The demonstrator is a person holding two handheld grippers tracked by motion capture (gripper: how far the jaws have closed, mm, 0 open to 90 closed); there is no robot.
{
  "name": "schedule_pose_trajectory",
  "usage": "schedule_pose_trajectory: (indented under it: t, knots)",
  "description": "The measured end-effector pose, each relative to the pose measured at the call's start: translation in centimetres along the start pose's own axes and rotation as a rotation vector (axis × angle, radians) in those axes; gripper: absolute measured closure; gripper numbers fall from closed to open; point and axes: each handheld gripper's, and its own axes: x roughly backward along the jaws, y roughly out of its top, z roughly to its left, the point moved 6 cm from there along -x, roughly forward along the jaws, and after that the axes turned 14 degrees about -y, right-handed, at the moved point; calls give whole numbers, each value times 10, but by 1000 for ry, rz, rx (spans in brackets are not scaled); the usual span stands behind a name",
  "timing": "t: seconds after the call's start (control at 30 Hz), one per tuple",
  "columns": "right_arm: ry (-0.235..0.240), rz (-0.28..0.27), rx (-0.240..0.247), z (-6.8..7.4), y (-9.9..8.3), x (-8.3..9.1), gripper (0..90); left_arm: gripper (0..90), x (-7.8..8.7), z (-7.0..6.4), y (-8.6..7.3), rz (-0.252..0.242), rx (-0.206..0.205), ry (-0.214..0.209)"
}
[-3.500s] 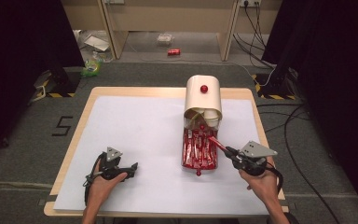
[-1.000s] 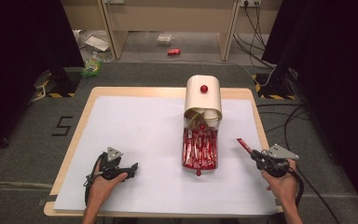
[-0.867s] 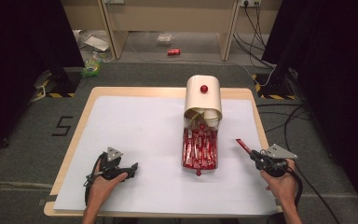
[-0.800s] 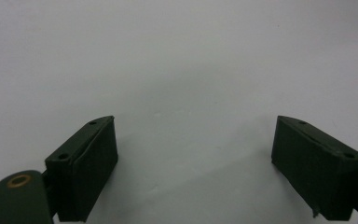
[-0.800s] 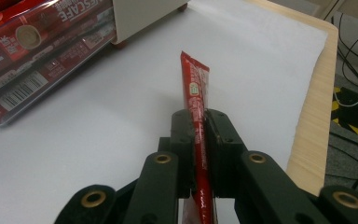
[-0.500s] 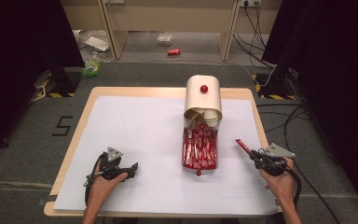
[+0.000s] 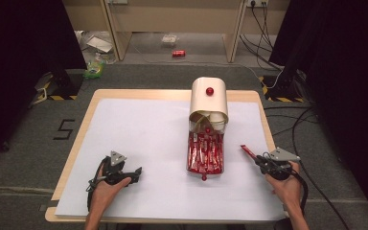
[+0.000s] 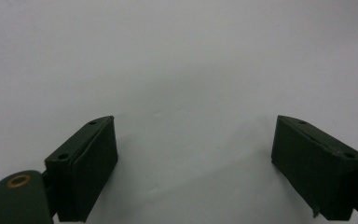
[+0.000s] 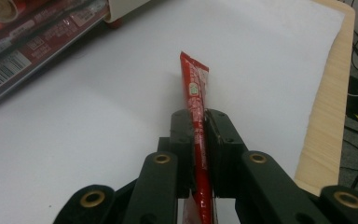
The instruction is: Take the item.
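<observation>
- White sheet (image 7: 148, 124) covers the wooden table (image 7: 263, 120); dark curtains and cables around it.
- My right gripper (image 9: 199, 126) is clamped on a red sachet stick (image 9: 196, 93), jaws pinching it near mid-length, tip poking out ahead of the jaws.
- Stick sits just above the sheet, well right of the red sachet pile (image 7: 205, 153) spilling from the cream dispenser (image 7: 209, 103).
- My left gripper (image 8: 193, 154) rests on the sheet, jaws spread wide, nothing between them.
- Judgement: stick is light, thin, floppy, with slick foil. Grip flat faces mid-body; end grips will droop or slip, hard squeeze may burst it.
</observation>
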Motion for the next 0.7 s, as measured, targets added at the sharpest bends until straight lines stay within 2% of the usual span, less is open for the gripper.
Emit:
schedule_pose_trajectory:
  t: [0.27,0.7]
  knots:
    - [19,31,41,9,-3,-7,814,135,0,0,0,0,-1,0]
    - [28,63,45,10,-8,-12,802,137,0,0,0,-1,0,0]
